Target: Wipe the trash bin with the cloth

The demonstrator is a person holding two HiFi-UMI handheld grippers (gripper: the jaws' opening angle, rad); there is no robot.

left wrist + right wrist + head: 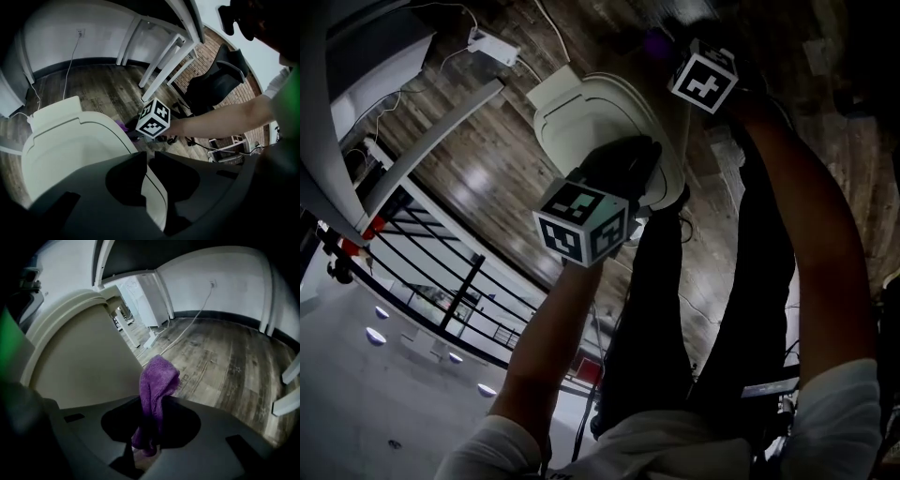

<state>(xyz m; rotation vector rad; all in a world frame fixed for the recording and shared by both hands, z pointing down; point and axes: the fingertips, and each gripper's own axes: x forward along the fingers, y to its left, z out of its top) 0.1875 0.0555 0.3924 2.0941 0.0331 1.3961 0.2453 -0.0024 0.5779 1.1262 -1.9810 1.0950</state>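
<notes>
The white trash bin (pixel 598 117) stands on the wood floor, its lid (pixel 70 150) closed. My left gripper (pixel 630 161) rests over the near edge of the lid; its jaws (pixel 150 158) are shut with only a slit between them and nothing seen in it. My right gripper (pixel 673 45) is beyond the bin's far right side, its marker cube (pixel 153 118) beside the lid. It is shut on a purple cloth (pixel 157 385), which sticks up out of the jaws next to the bin's pale side wall (pixel 79 362). A bit of the cloth (pixel 121 125) shows at the lid's edge.
A white power strip (pixel 492 47) with cables lies on the floor left of the bin. White table legs (pixel 161 61) and a black office chair (pixel 220 79) stand behind it. A wall socket (pixel 213 283) with a cable is on the far wall. The person's legs (pixel 712 309) are close by.
</notes>
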